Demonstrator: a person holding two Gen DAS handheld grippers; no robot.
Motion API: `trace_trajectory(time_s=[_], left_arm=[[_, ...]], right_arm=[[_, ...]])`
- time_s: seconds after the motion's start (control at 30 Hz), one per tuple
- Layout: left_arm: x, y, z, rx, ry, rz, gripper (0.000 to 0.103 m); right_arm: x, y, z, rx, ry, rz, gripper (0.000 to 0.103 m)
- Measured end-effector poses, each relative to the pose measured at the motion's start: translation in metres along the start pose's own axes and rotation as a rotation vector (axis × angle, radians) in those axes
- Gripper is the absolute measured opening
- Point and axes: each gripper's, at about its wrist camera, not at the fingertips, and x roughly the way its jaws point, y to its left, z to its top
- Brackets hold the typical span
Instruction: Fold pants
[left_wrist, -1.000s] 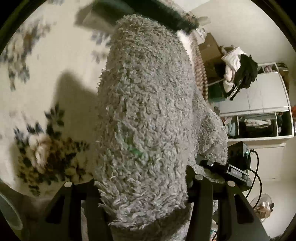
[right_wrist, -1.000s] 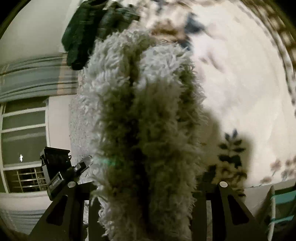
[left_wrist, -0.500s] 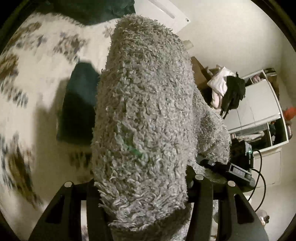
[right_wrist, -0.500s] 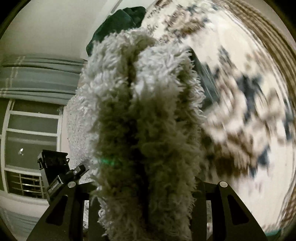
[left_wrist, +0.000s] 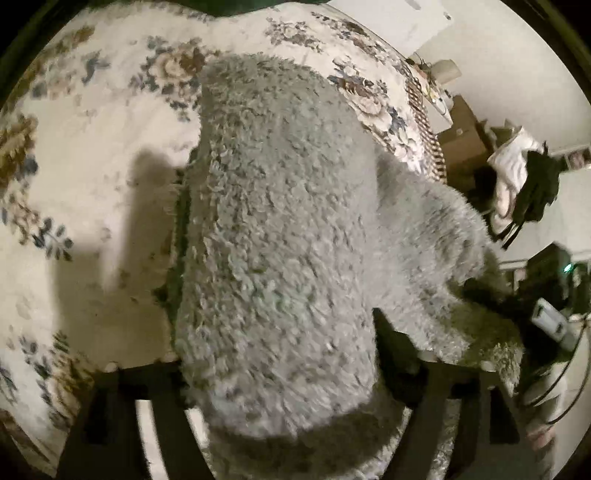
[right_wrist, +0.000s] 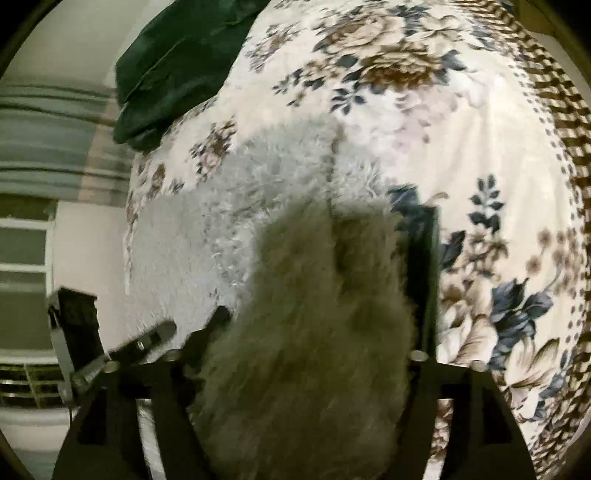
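The fluffy grey pants (left_wrist: 288, 184) fill the left wrist view, running from between the fingers out onto the floral bedspread (left_wrist: 92, 147). My left gripper (left_wrist: 280, 240) has its jaws opening, with the pants still lying between them; its left finger (left_wrist: 181, 240) shows as a dark strip beside the pile. In the right wrist view the pants (right_wrist: 229, 221) spread flat over the bedspread (right_wrist: 461, 147). My right gripper (right_wrist: 321, 266) is opening too, a bunched fold of pants between its fingers (right_wrist: 421, 277). The pads no longer pinch the cloth.
A dark green garment (right_wrist: 173, 62) lies at the far end of the bed. Cardboard boxes (left_wrist: 461, 140) and a heap of clothes (left_wrist: 517, 177) stand beyond the bed's right edge. A window (right_wrist: 22, 258) and striped curtain (right_wrist: 37, 129) are to the left.
Both grippers swept across the bed carrying the pants. Their jaws, earlier clamped on the cloth, have spread wide, and the pants now rest on the bedspread.
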Motion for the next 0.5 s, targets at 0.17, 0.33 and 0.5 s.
trace_trajectory(time_s=[0.17,0.33,0.5], left_arm=[[-0.038,-0.020,-0.013,0.098,-0.089,0.115,0.092],[-0.087,-0.041,-0.034,0.175,-0.241,0.254,0.095],[-0.132,-0.072,-0.069,0.219,-0.330,0.380,0.095]], right_arm=[[-0.020,0.028,-0.012,-0.144,-0.043,-0.185,0.089],[-0.064,0.069,-0.056,-0.260,-0.211,-0.413,0.093],[-0.123,0.105,-0.128,-0.263,-0.373,-0.529,0.093]])
